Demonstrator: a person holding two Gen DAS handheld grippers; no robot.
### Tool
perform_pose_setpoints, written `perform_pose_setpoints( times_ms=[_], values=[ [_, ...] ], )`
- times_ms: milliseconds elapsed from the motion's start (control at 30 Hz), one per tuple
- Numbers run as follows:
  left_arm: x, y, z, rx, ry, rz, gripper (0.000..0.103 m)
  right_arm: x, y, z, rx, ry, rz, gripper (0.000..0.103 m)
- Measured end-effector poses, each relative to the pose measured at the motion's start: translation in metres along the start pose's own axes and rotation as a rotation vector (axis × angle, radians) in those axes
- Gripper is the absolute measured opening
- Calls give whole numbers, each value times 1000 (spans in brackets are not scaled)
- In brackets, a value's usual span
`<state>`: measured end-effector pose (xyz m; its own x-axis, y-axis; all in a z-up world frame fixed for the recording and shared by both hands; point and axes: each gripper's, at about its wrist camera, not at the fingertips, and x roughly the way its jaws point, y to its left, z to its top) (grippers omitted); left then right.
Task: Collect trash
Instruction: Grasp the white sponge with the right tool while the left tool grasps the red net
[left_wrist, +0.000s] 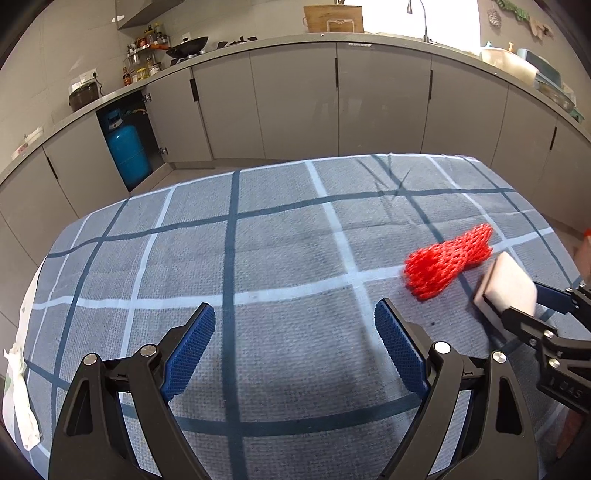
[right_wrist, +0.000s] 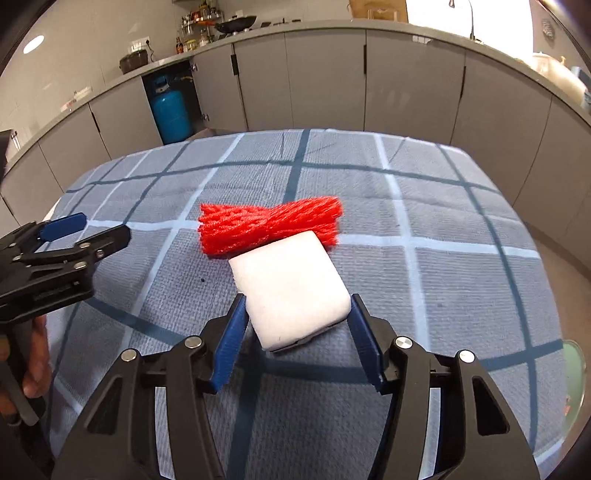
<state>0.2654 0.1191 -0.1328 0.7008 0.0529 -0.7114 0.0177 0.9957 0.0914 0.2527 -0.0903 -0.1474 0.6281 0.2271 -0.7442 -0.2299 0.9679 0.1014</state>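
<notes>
Foam block (right_wrist: 290, 291) clenched between our right gripper (right_wrist: 299, 332) pads, red mesh sleeve (right_wrist: 267, 225) partly hidden behind it, our left gripper (left_wrist: 295, 343) spread wide, empty, green container (right_wrist: 574, 365) cut off, contents unseen.

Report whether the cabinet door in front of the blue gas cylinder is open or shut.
Open: the blue gas cylinder stands exposed in its dark bay, with the cabinet door swung outward beside it.

We see a red net sleeve (right_wrist: 269, 229) just beyond a white foam block (right_wrist: 291, 291), on a grey-blue cloth (right_wrist: 443, 295) with dark blue and white checks.
</notes>
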Motion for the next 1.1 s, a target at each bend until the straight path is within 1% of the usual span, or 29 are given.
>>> perform_pose_setpoints(
  times_ms=[133, 200, 333, 533, 700, 767, 800, 833, 867, 933, 967, 1000, 1100],
  values=[
    [-1, -20, 8, 31, -15, -29, 87, -19, -16, -4, 29, -38, -46, 56],
    [-1, -33, 13, 52, -29, -42, 87, -25, -26, -6, 46, -47, -66, 56],
    [8, -59, 25, 69, -45, -94, 87, -31, -43, -8, 69, -51, -96, 56],
    [29, -95, 31, 125, -21, -122, 87, -36, -60, -13, 95, -66, -115, 56],
    [42, -109, 28, 139, 8, -147, 87, -34, -71, -17, 122, -67, -115, 56],
    [45, -112, 26, 147, 16, -151, 84, -34, -73, -18, 127, -68, -113, 56],
    [45, -114, 24, 156, 14, -152, 72, -33, -74, -19, 128, -69, -113, 56],
    [45, -115, 24, 163, 17, -158, 63, -34, -74, -19, 129, -70, -111, 56],
    [46, -117, 23, 169, 28, -171, 50, -34, -75, -19, 131, -71, -110, 56],
    [44, -118, 22, 179, 21, -175, 39, -35, -75, -19, 134, -75, -108, 56],
    [42, -119, 21, 187, 16, -174, 26, -35, -76, -19, 135, -77, -107, 56],
    [39, -120, 21, 194, 15, -177, 19, -37, -76, -20, 135, -81, -107, 56],
    [31, -123, 23, 200, 5, -185, 15, -43, -77, -20, 142, -93, -108, 56]
  ],
)
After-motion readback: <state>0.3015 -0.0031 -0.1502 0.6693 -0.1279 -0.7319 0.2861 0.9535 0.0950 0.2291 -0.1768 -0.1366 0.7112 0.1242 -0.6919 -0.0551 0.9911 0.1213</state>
